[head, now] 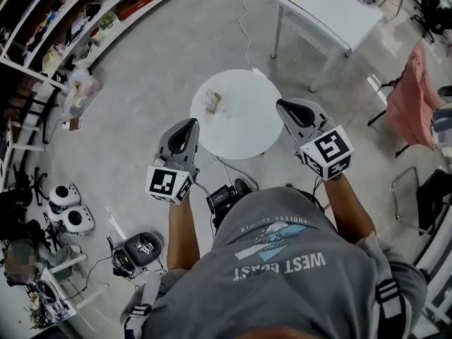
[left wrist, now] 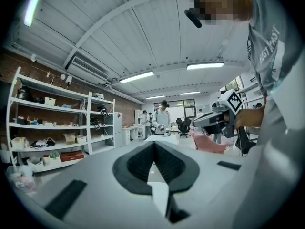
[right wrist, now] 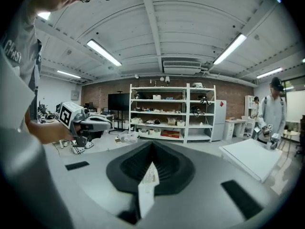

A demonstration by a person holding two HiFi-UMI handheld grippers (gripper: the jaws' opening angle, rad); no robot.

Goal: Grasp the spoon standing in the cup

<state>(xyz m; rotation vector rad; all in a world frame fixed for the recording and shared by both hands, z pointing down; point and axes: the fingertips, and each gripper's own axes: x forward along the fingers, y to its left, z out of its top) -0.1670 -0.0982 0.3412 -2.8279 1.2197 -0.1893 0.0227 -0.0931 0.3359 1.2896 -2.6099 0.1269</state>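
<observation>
Round white table (head: 240, 129), cup (head: 212, 102) near its left edge; left tongs (head: 191, 122) and right tongs (head: 281, 104) closed, empty.

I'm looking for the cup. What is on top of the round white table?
One small brownish object sits on the round white table near its left edge; too small to identify. The right gripper hides part of its right edge.

grey shirt (head: 296, 288), print "WEST COAST"

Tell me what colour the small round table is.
White; the round table shows best in the head view.
</observation>
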